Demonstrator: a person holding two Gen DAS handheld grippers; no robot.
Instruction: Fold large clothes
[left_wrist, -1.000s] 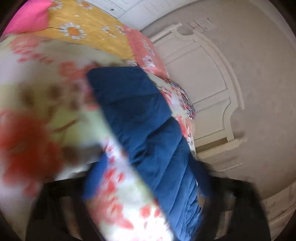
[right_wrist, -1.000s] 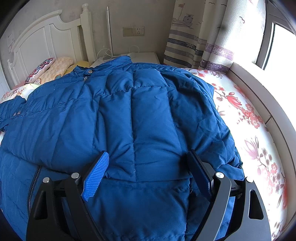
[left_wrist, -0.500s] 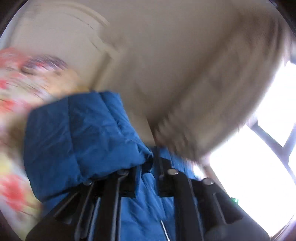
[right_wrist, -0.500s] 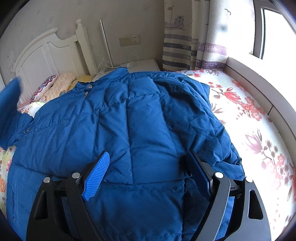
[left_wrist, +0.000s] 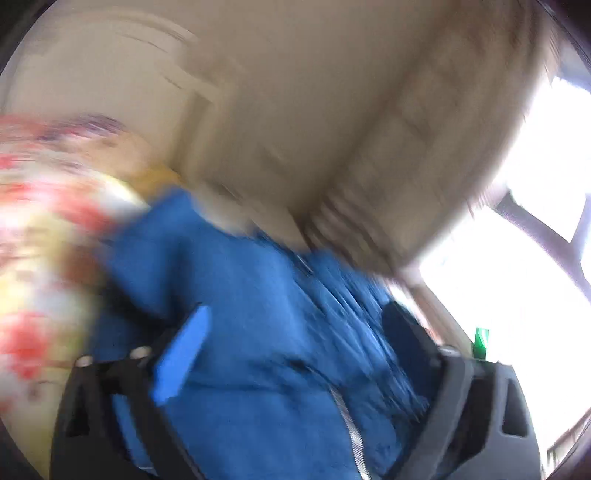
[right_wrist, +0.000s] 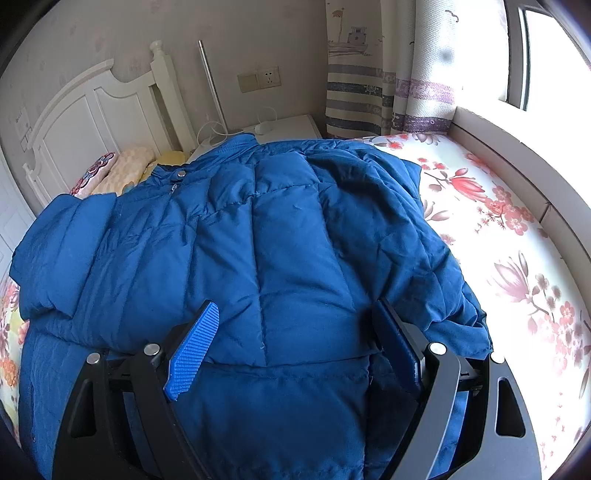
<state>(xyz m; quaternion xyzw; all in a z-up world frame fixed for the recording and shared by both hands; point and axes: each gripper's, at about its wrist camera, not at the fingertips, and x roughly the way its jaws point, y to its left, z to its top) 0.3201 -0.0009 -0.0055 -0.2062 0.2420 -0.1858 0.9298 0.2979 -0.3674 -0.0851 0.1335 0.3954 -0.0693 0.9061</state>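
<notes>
- Where the bed's flowered sheet (right_wrist: 517, 236) gives it room, my big blue down jacket (right_wrist: 280, 236) lies spread flat, collar towards the headboard and hem towards me.
- Its left sleeve (right_wrist: 62, 258) is folded in over the jacket's left side, the cuff end lying on the quilted body.
- The right sleeve lies folded in over the body on the window side, its edge rumpled near my right tool.
- A snap button (right_wrist: 181, 172) and the top of the zip show at the collar.
- My right tool (right_wrist: 295, 343) hovers over the lower part of the jacket with its jaws wide; cloth lies beneath them, but the pads do not pinch it.
- My left tool (left_wrist: 291, 354) is over the jacket's zip side, in a badly blurred view; its jaws are opening and stand wide, with blue cloth and the zip (left_wrist: 347, 424) between them but nothing pressed by the pads.
- Beyond the collar sit pillows (right_wrist: 122, 173) against the white headboard (right_wrist: 96, 110).
- A white bedside stand (right_wrist: 291, 127) with a cable on it is beside the headboard, below a wall socket (right_wrist: 269, 77).
- A striped curtain (right_wrist: 373, 74) hangs to the right of the stand, next to the bright window (right_wrist: 546, 48).
</notes>
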